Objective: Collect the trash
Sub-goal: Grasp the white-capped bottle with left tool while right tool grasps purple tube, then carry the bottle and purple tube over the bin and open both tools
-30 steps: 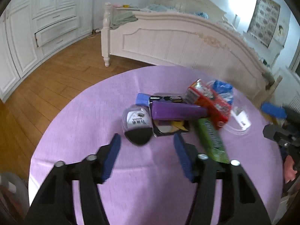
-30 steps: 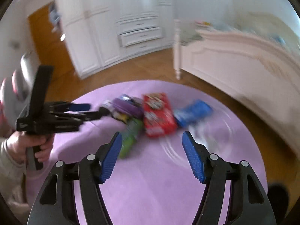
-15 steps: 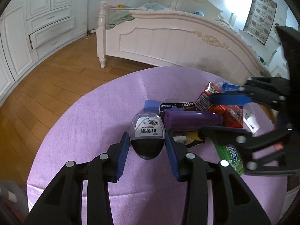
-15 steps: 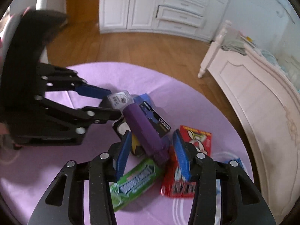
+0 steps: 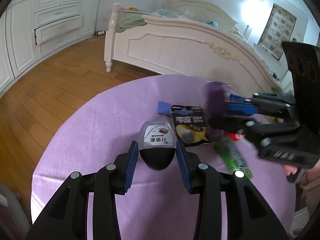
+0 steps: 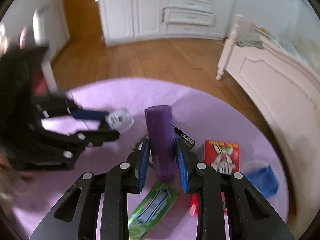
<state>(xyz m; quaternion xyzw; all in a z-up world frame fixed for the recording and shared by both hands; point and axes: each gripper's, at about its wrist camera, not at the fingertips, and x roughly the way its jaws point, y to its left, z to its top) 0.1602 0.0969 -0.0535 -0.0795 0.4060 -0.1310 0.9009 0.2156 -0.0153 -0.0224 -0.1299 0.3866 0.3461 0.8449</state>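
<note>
A round table under a purple cloth (image 5: 90, 140) carries a heap of trash. My left gripper (image 5: 156, 146) is shut on a small oval container (image 5: 158, 150) with a clear top, a black base and a printed label. Its blue pads press both sides. My right gripper (image 6: 161, 140) is shut on a purple tube (image 6: 160, 138), held tilted up off the heap. In the left wrist view the right gripper (image 5: 220, 114) and the blurred tube (image 5: 215, 98) appear at the right. The left gripper (image 6: 113, 124) and container (image 6: 120, 120) show at the left in the right wrist view.
A black and yellow battery card (image 5: 190, 126), a green gum pack (image 6: 152, 206), a red box (image 6: 222, 156), a blue packet (image 6: 262, 180) and a small blue piece (image 5: 164, 108) lie on the cloth. A white bed (image 5: 180, 46) stands behind the table, white cabinets (image 5: 58, 26) at the left, wooden floor around.
Both grippers went from open to shut: the left closed around the oval container, the right moved in over the heap, closed on the purple tube and tipped it up from lying flat.
</note>
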